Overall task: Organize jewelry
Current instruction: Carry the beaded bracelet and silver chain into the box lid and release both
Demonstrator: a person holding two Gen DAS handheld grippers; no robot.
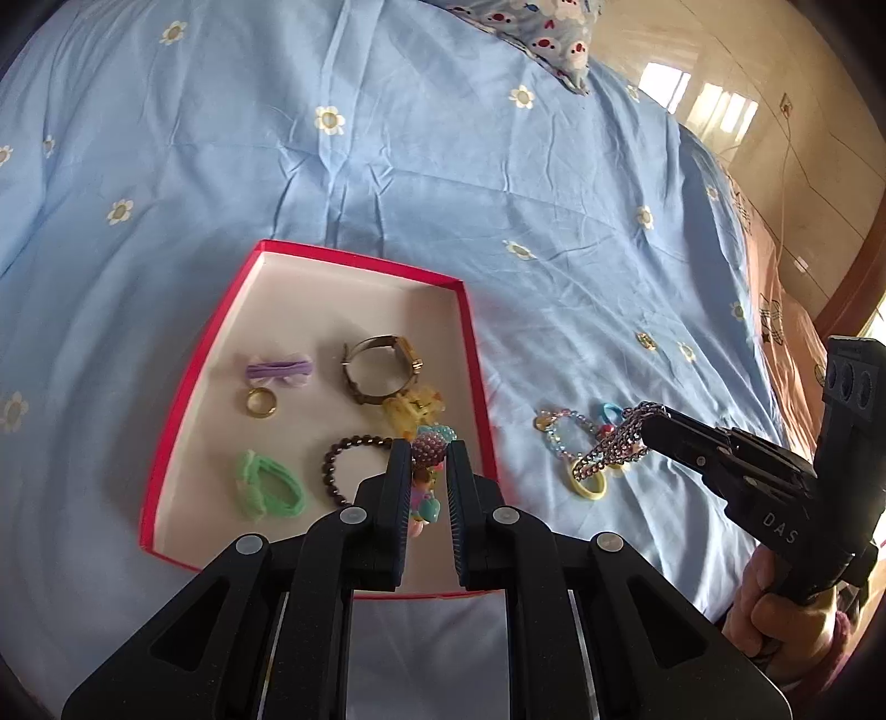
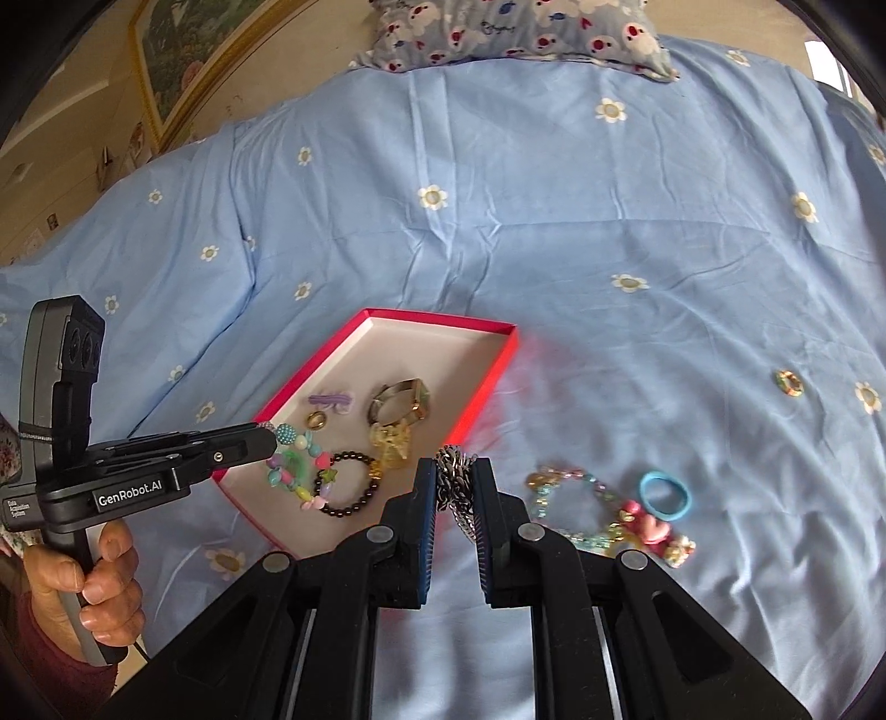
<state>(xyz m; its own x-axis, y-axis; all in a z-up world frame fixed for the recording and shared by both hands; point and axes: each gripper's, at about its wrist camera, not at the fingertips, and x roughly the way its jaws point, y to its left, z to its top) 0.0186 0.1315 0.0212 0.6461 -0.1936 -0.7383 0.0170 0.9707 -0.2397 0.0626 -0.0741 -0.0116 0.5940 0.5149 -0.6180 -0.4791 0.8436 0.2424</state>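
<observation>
A red box (image 1: pixel 476 354) (image 2: pixel 501 365) with a white inside lies on the blue bedspread. It holds a watch (image 1: pixel 382 368) (image 2: pixel 401 401), a gold ring (image 1: pixel 260 401), a purple hair tie (image 1: pixel 279 370), a green hair tie (image 1: pixel 266 487), a dark bead bracelet (image 1: pixel 338 471) (image 2: pixel 354 504) and a yellow clip (image 1: pixel 412 412). My left gripper (image 1: pixel 429 454) (image 2: pixel 268 437) is shut on a colourful bead bracelet (image 1: pixel 426 451) (image 2: pixel 293 471) hanging over the box. My right gripper (image 2: pixel 455 471) (image 1: pixel 645 426), right of the box, is shut on a silver chain (image 2: pixel 454 482) (image 1: pixel 609 448).
Loose on the bedspread right of the box lie a pastel bead bracelet (image 2: pixel 559 493), a blue hair tie (image 2: pixel 664 495), a pink charm (image 2: pixel 650 526) and a yellow hair tie (image 1: pixel 590 487). A small gold ring (image 2: pixel 789 383) lies farther right. A patterned pillow (image 2: pixel 515 27) sits at the far end.
</observation>
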